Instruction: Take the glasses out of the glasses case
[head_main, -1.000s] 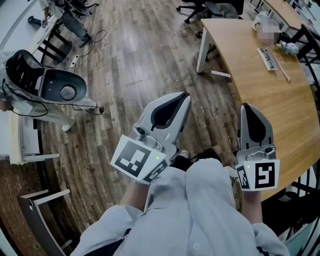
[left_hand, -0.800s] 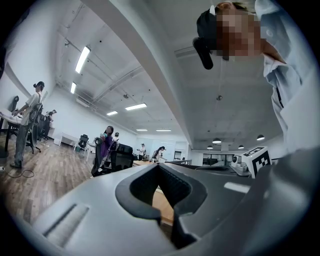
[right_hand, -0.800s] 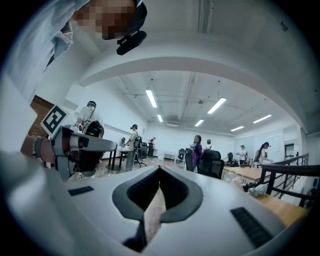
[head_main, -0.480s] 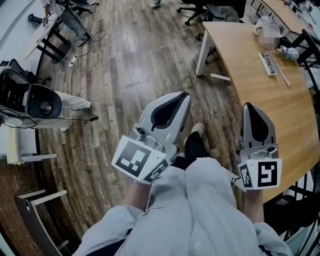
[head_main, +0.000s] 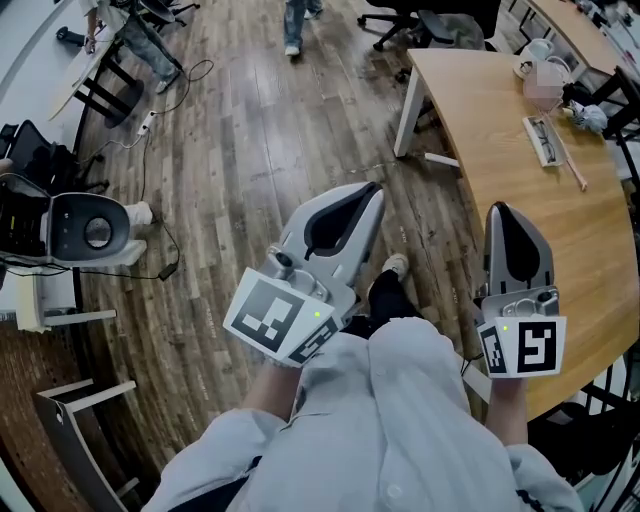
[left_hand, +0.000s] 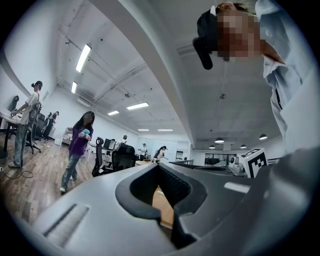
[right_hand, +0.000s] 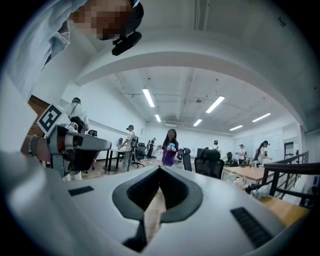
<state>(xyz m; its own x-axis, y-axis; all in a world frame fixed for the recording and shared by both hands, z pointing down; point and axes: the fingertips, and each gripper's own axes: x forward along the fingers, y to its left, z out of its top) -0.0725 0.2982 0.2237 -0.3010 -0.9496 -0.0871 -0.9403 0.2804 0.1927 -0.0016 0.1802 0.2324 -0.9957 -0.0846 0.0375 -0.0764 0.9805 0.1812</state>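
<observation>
Left gripper (head_main: 368, 192): fingers together on nothing, held close by my chest.
Right gripper (head_main: 501, 212): fingers likewise closed and empty, seen against the near edge of the bench (head_main: 500, 110).
Glasses case (head_main: 546, 140): far out on the bench, well apart from both grippers. It seems to lie open, but it is too small to be sure.
Handling: I judge the glasses light, thin and fragile, with slick lenses. I'd pinch the bridge or a temple near its hinge.
Change: the case sits lower in my view than a second ago, and a walker's legs (head_main: 295, 25) have appeared.
</observation>
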